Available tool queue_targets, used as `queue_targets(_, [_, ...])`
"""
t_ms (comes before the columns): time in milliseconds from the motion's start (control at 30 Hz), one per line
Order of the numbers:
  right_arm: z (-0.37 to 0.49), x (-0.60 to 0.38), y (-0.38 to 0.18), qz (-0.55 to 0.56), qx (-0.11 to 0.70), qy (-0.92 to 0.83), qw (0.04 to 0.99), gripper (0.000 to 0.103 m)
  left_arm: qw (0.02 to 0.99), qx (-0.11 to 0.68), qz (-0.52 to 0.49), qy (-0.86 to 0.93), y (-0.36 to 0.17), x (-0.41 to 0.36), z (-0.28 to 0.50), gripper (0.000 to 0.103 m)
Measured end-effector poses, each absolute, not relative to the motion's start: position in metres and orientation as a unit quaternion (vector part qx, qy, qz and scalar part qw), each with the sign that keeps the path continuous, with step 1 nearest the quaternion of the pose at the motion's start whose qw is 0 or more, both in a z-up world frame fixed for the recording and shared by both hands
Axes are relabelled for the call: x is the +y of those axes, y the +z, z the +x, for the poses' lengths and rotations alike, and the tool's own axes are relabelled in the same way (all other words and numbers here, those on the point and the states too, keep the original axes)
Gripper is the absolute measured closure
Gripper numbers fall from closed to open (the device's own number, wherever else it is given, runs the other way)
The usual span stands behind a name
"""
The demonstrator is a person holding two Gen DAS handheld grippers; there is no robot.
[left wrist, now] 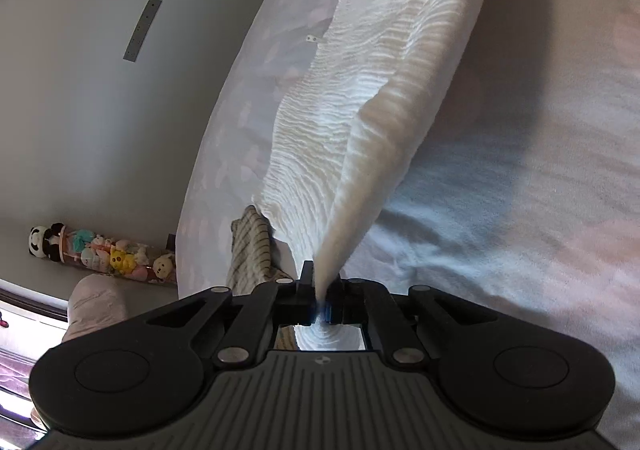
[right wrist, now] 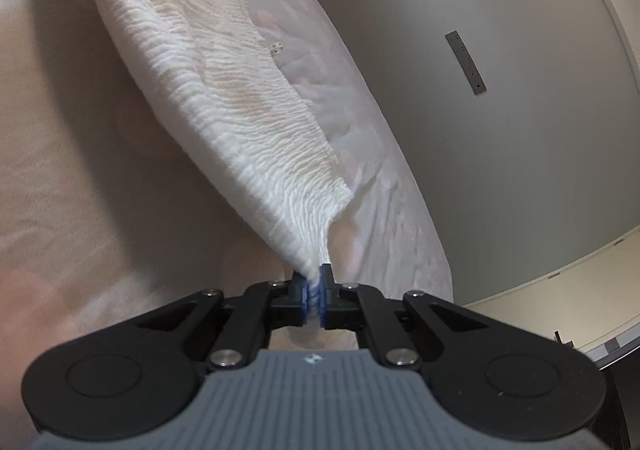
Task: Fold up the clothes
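Note:
A white crinkled garment (left wrist: 384, 90) stretches away from me over a pale bedsheet (left wrist: 500, 210). My left gripper (left wrist: 320, 286) is shut on one corner of it, and the cloth bunches into a narrow pleat between the pads. In the right wrist view the same white garment (right wrist: 208, 90) runs up and to the left, lifted off the bedsheet (right wrist: 60, 190). There my right gripper (right wrist: 314, 290) is shut on another corner, blue pads pressed on the fabric. The far end of the garment runs out of view.
A striped beige cloth (left wrist: 250, 250) lies at the bed's edge beside the left gripper. A tube of plush toys (left wrist: 108, 254) lies on the grey floor (left wrist: 80, 110). A light cushion (left wrist: 96, 306) sits lower left. Grey floor (right wrist: 500, 130) lies right of the bed.

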State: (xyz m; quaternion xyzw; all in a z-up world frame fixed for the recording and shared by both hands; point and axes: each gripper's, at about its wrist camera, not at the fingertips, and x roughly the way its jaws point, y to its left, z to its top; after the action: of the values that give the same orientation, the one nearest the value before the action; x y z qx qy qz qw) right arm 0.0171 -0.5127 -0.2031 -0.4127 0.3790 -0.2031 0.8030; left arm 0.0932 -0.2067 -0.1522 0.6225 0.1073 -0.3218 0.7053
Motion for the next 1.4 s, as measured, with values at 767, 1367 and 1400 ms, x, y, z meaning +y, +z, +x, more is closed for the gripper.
queue_targets(767, [-0.04,-0.478,-0.16,-0.356,0.477,-0.085,0.799,0.098,0.665,0.209,0.591,-0.405,-0.141,-0.136,-0.003,0.101])
queue_targets(1367, [-0.018,-0.475,-0.188,-0.354,0.57,-0.04,0.741,0.089,0.715,0.317,0.503,-0.367,-0.164,-0.113,-0.002,0.091])
queue_targets(1400, [-0.019,-0.475,-0.186,-0.354,0.57,-0.041,0.74,0.084,0.715,0.32,0.503,-0.365,-0.163,-0.111,-0.001,0.091])
